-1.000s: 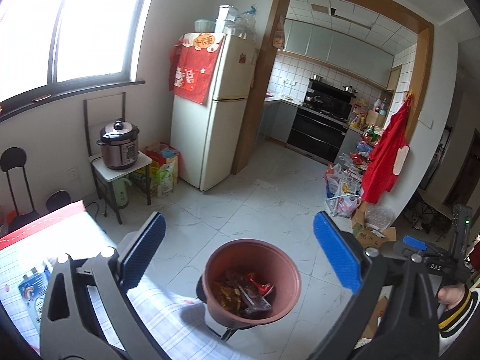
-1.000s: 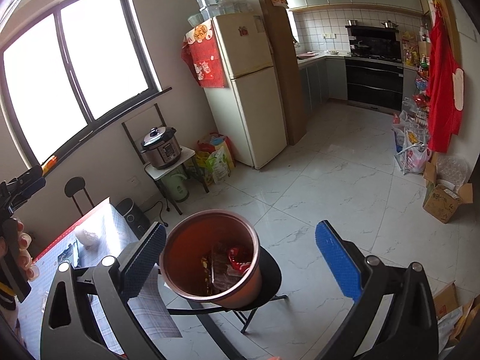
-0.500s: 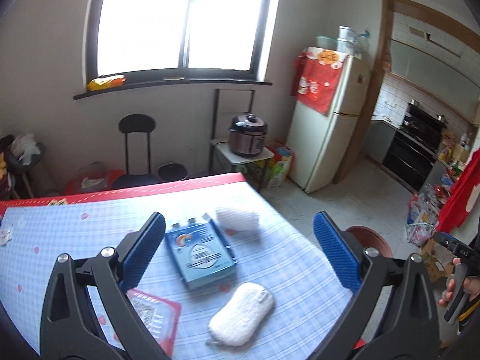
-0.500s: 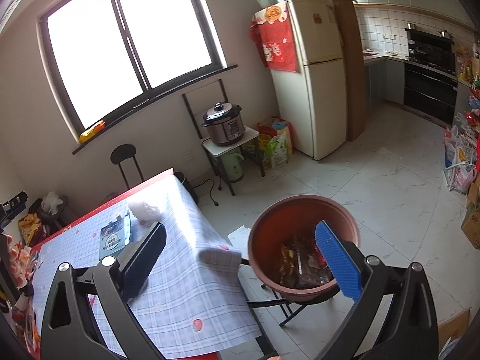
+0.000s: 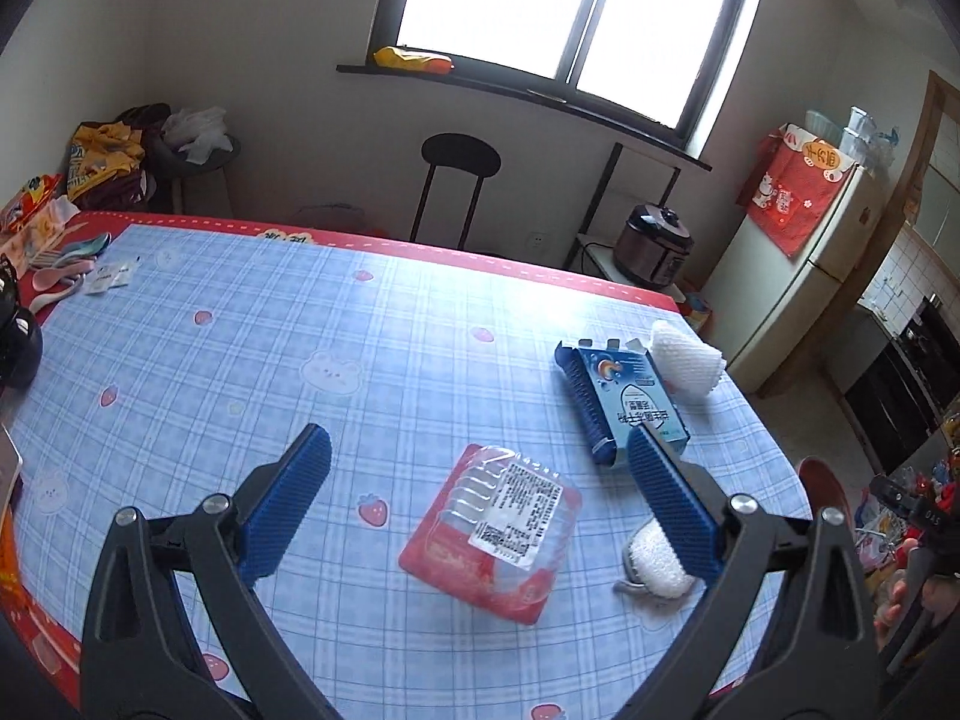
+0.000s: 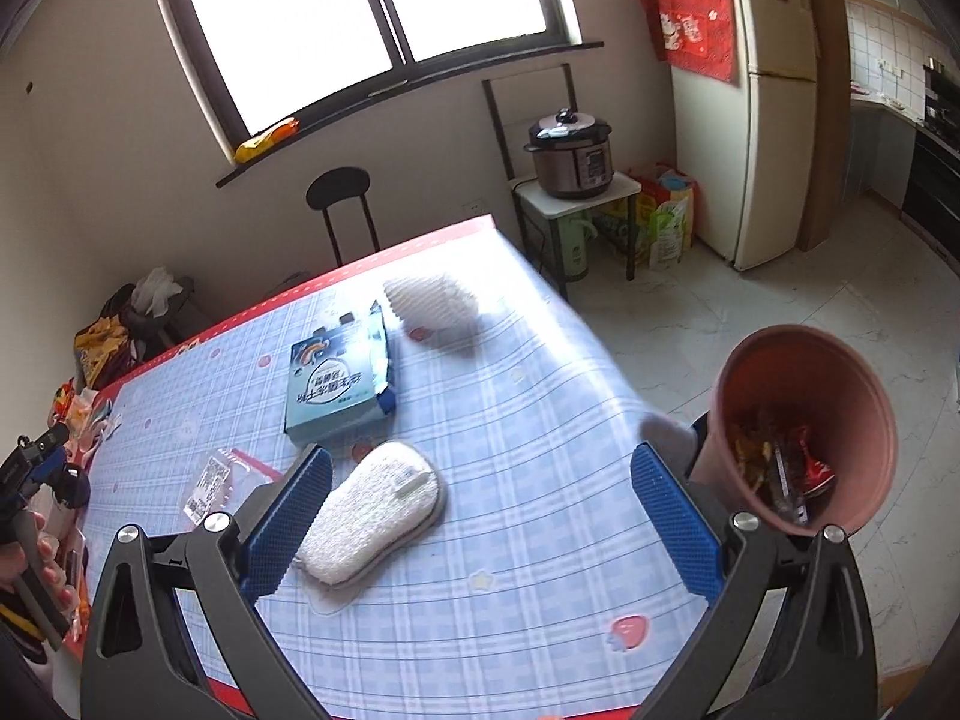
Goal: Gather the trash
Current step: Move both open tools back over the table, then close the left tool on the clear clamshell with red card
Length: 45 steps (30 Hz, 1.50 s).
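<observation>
A clear plastic tray with a red base and white label (image 5: 498,531) (image 6: 216,480) lies on the blue checked table (image 5: 288,360) (image 6: 528,432). My left gripper (image 5: 477,495) hangs open just above it, empty. A blue carton (image 5: 621,399) (image 6: 342,387), a white foam net (image 5: 684,360) (image 6: 429,300) and a white scrub pad (image 5: 651,552) (image 6: 375,510) lie nearby. My right gripper (image 6: 480,513) is open and empty over the table, the pad by its left finger. A brown bin (image 6: 804,426) holding wrappers stands past the table's right edge.
Packets and spoons (image 5: 66,267) clutter the table's far left. A stool (image 5: 459,159) (image 6: 339,186) stands behind the table. A rice cooker (image 6: 570,150) on a small stand and a fridge (image 6: 768,102) are at the right. A hand (image 6: 36,558) holds the other gripper's handle.
Both views have swung left from the bin and kitchen floor onto the table. My left gripper now hangs over the plastic tray; the right has moved over the table near the pad.
</observation>
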Each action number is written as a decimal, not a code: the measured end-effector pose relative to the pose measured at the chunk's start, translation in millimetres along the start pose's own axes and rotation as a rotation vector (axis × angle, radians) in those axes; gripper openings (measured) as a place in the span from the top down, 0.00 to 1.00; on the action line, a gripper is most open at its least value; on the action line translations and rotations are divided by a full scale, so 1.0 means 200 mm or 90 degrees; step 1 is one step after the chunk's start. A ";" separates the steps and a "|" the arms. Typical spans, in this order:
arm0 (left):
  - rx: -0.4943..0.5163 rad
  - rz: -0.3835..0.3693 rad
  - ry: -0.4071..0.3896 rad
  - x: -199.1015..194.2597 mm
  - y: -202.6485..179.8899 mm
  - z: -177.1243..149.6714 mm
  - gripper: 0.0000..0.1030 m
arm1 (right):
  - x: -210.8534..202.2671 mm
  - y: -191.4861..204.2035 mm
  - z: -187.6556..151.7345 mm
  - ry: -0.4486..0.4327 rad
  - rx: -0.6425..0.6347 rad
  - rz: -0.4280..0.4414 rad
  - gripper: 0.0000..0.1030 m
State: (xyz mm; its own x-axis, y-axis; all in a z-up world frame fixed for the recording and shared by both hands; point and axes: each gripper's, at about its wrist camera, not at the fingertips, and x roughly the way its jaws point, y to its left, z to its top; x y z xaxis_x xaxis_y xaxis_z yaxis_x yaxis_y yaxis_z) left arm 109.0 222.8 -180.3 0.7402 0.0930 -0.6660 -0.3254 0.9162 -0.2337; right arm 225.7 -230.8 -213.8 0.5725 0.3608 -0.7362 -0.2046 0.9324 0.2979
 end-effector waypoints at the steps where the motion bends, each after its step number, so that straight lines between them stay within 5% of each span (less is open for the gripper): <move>1: -0.003 0.000 0.004 0.01 0.03 -0.02 0.05 | 0.06 0.04 -0.03 0.018 0.004 0.009 0.05; 13: -0.002 -0.044 0.073 0.23 0.27 -0.17 0.06 | 0.57 0.33 -0.28 0.129 0.063 0.012 0.05; 26: 0.062 -0.125 0.139 0.45 0.22 -0.28 0.07 | 0.66 0.47 -0.34 0.146 0.081 -0.001 0.07; 30: 0.052 -0.141 0.164 0.55 0.19 -0.29 0.30 | 0.64 0.46 -0.33 0.144 0.072 0.000 0.07; 36: 0.020 -0.158 0.190 0.68 0.20 -0.30 0.46 | 0.63 0.44 -0.33 0.146 0.075 -0.004 0.07; 45: -0.003 -0.169 0.212 0.80 0.19 -0.34 0.44 | 0.65 0.45 -0.33 0.149 0.061 0.000 0.07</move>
State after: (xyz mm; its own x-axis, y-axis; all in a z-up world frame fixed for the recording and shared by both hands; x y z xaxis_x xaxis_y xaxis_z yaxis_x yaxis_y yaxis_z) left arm 174.4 245.2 -343.6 0.5679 -0.2776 -0.7748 -0.1527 0.8895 -0.4307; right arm 229.1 -98.6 -322.5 0.3702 0.3657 -0.8540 -0.1223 0.9305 0.3454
